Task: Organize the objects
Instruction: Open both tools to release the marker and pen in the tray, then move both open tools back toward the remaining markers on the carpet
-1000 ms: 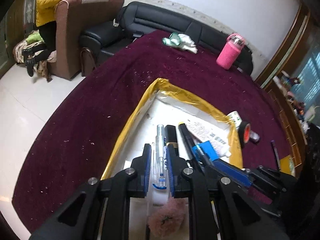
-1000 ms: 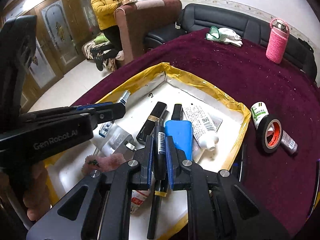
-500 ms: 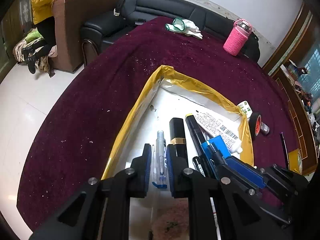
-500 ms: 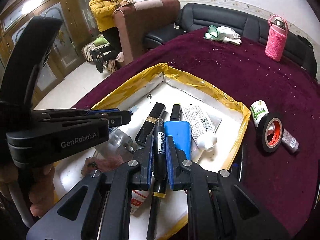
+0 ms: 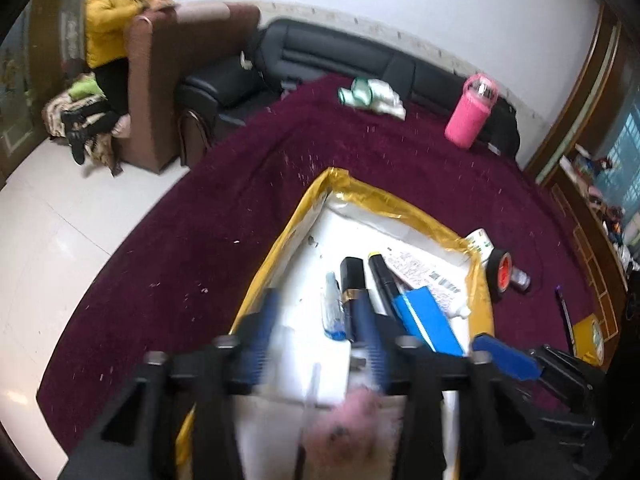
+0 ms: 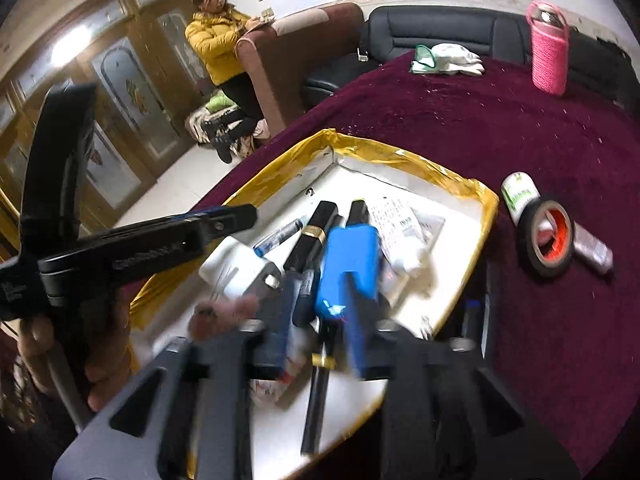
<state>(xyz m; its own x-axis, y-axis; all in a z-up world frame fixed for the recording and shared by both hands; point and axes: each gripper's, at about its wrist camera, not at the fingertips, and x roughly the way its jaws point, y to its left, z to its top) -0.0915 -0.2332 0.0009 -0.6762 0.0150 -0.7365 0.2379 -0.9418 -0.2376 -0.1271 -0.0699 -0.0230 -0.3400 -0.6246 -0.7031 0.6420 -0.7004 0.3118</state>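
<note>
Where motion-blurred, pink fluffy obj [image 5: 352, 420] indistinct.

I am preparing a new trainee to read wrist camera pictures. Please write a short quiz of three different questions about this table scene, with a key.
1. True or false: the roll of black tape lies inside the yellow-rimmed tray.
2. Multiple choice: the pink bottle stands A) in the tray, B) on the maroon tablecloth, C) on the sofa.
3. Fill in: the flat box in the tray is coloured ____.

Key: 1 false, it lies on the cloth beside the tray; 2 B; 3 blue.
</note>
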